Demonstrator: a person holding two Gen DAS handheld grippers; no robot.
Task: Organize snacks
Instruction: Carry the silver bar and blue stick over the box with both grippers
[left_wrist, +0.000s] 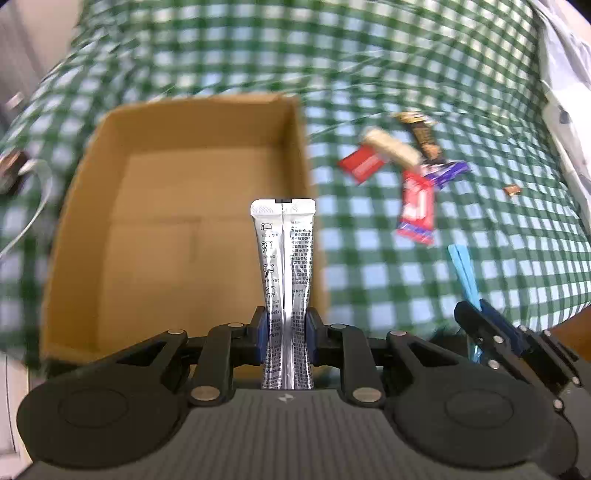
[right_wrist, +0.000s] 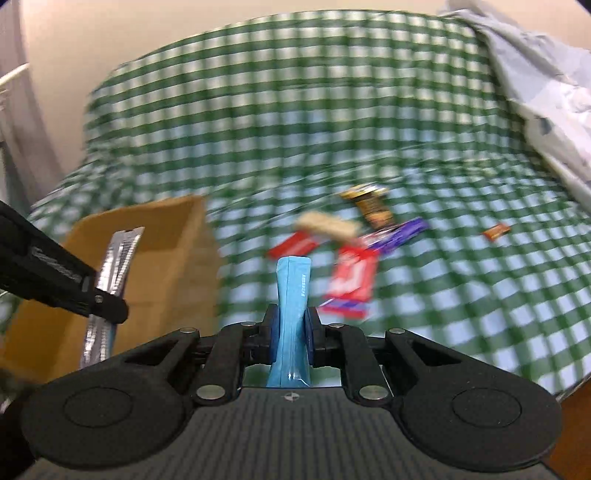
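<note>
My left gripper (left_wrist: 286, 332) is shut on a silver stick packet (left_wrist: 283, 258) and holds it upright above the near right part of an open cardboard box (left_wrist: 110, 155). My right gripper (right_wrist: 291, 332) is shut on a light blue stick packet (right_wrist: 293, 291) held upright above the checked cloth. The right wrist view also shows the silver packet (right_wrist: 114, 266) in the left gripper, over the box (right_wrist: 173, 251). The left wrist view shows the blue packet (left_wrist: 463, 273) at right. Loose snacks lie in a cluster: red packets (left_wrist: 417, 210), a beige bar (left_wrist: 391, 146), a brown bar (left_wrist: 424, 136), a purple wrapper (left_wrist: 447, 171).
A green and white checked cloth (right_wrist: 295, 122) covers the table. A small brown candy (right_wrist: 496, 232) lies apart at right. Crumpled white plastic (right_wrist: 546, 92) sits along the right edge. A clear cable and dark object (left_wrist: 14, 170) lie left of the box.
</note>
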